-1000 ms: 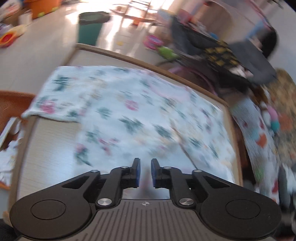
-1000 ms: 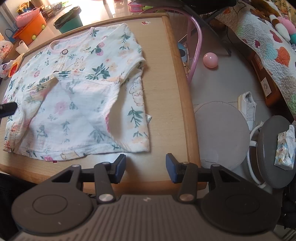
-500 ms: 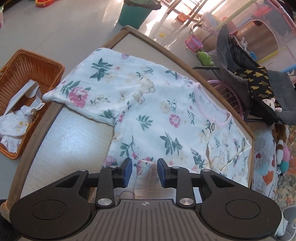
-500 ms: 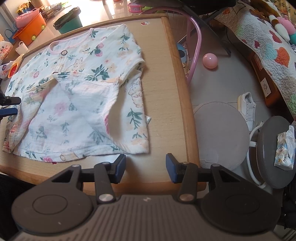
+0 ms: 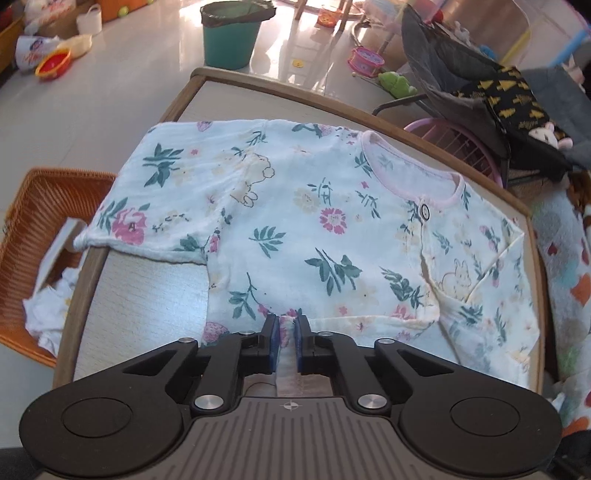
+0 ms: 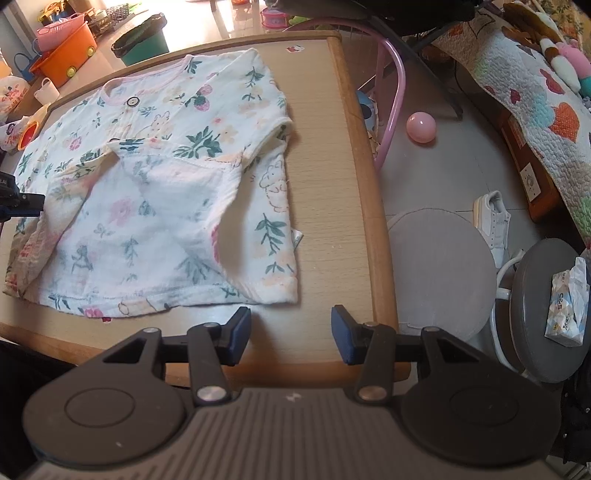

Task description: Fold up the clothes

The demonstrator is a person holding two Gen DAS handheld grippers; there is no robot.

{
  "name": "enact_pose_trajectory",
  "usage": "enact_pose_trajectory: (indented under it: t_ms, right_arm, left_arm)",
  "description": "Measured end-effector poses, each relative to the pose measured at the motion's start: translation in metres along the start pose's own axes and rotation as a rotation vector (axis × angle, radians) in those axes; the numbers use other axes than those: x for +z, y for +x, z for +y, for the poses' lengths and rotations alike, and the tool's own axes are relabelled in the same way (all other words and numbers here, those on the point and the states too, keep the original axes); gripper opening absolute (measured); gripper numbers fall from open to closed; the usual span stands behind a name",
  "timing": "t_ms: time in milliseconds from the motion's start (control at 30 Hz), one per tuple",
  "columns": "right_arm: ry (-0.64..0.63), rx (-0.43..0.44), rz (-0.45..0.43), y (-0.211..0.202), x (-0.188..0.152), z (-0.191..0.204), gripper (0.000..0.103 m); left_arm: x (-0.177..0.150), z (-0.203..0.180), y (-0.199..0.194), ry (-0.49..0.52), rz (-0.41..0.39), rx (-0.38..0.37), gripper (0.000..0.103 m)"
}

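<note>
A white floral baby shirt (image 5: 314, 229) with a pink collar lies spread on the wooden table (image 5: 140, 295). One sleeve hangs over the table's left edge. My left gripper (image 5: 285, 341) is shut on the shirt's near hem. In the right wrist view the shirt (image 6: 166, 177) shows one side folded over the body, and the left gripper (image 6: 22, 203) holds its left edge. My right gripper (image 6: 290, 334) is open and empty above the table's near edge, just in front of the shirt's hem.
A wicker basket (image 5: 33, 221) with white cloths stands left of the table. A teal bucket (image 5: 231, 33) and toys lie on the floor beyond. Right of the table are grey round stools (image 6: 439, 273), a pink ball (image 6: 421, 127) and a quilted bed (image 6: 535, 85).
My left gripper closed from open onto the shirt's hem and its view swung to face the shirt squarely. The right gripper has not moved.
</note>
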State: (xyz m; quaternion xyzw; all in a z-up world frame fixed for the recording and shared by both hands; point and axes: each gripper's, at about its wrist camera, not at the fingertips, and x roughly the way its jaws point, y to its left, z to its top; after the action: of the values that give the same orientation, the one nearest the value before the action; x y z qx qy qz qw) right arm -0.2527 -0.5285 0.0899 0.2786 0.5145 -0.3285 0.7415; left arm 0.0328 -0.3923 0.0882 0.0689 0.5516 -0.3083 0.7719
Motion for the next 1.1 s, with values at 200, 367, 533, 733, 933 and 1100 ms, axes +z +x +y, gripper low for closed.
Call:
enact_pose_trajectory:
  t_ms: [200,367,533,733,933,1100]
  right_arm:
    - [-0.005,0.003,0.001,0.0,-0.001,0.001,0.055]
    - [0.002,0.0,0.001,0.0,-0.001,0.0,0.056]
    - [0.007,-0.004,0.006,0.0,-0.002,0.0,0.057]
    - [0.004,-0.005,0.015,0.0,-0.002,0.001,0.057]
    - [-0.019,0.031,0.012,-0.004,-0.004,0.0,0.057]
    - [-0.056,0.032,-0.011,-0.013,-0.001,-0.002,0.057]
  left_arm:
    - [-0.001,0.003,-0.007,-0.004,-0.022,-0.016,0.003]
    - [-0.001,0.005,-0.02,-0.032,-0.016,-0.112,0.002]
    - [-0.009,-0.002,-0.03,-0.039,0.005,-0.203,0.002]
    - [-0.034,-0.028,-0.026,0.006,0.06,-0.256,0.003]
    - [-0.054,-0.043,-0.011,0.055,0.119,-0.272,0.003]
    - [-0.068,-0.048,-0.008,0.104,0.136,-0.279,0.005]
